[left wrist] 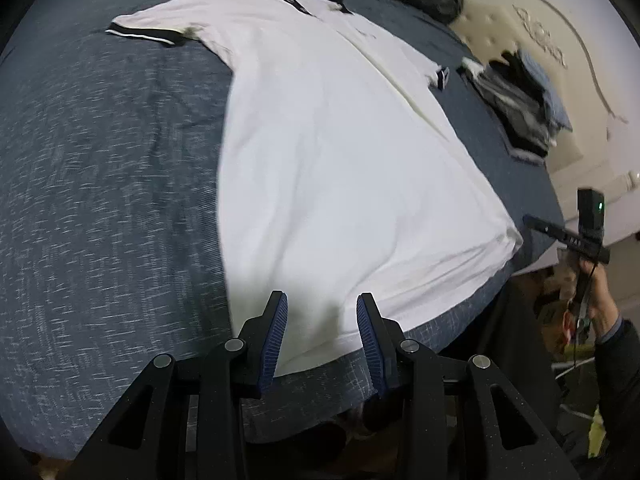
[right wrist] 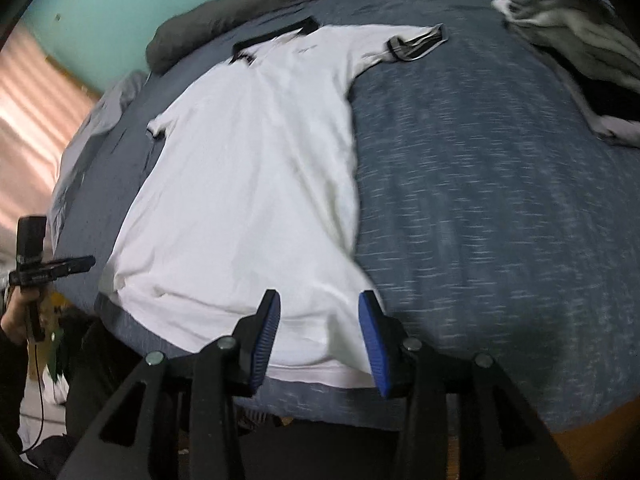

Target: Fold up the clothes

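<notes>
White polo shirt (left wrist: 328, 152) with black collar and cuffs lies flat on the blue bed (left wrist: 100, 184), collar far, hem at the near edge. Left gripper (left wrist: 322, 320) hangs over the hem's left corner, jaws partly apart, nothing pinched between them. Right gripper (right wrist: 318, 320) hangs over the hem's right corner, jaws likewise partly apart and holding nothing. Folded clothes (left wrist: 516, 96) sit stacked on the bed's far right. A dark pillow (right wrist: 224, 12) lies beyond the collar.
</notes>
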A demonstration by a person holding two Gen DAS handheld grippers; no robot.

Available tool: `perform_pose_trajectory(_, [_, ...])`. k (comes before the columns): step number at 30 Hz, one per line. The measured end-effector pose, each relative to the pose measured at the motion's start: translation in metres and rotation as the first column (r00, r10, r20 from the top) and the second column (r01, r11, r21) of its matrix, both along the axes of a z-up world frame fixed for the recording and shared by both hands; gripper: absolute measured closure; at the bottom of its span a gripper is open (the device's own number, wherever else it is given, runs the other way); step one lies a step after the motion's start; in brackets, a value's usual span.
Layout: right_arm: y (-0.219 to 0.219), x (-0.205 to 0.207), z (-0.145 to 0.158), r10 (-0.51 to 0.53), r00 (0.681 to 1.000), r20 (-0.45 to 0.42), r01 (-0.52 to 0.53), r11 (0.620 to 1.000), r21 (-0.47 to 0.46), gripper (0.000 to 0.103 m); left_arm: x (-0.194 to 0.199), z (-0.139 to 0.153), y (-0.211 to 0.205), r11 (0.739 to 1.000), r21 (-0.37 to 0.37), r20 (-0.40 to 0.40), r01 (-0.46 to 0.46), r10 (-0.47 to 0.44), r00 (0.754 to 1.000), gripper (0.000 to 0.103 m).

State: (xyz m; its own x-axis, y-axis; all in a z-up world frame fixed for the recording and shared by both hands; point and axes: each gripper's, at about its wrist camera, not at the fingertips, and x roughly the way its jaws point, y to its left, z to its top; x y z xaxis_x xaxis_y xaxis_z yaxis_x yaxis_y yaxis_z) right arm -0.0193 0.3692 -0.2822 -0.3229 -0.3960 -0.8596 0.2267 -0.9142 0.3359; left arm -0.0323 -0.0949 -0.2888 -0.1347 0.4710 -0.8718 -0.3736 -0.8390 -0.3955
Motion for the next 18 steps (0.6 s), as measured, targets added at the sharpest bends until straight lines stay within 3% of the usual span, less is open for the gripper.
perform_pose_trajectory(13, [-0.072,0.004,-0.025,0.198,0.98,0.032,-0.2,0.972,0.124,0.062,-0.002,-0.021,0.028,0.996,-0.056,0.027,0.064,-0.063,0.998,0.064])
perform_pose_trajectory(18, [-0.089,0.002,-0.03,0.248,0.968,0.039,-0.25,0.949,0.19,0.062,-0.001,-0.03,0.044,0.981,-0.148,-0.003,0.125,-0.126,0.992,0.064])
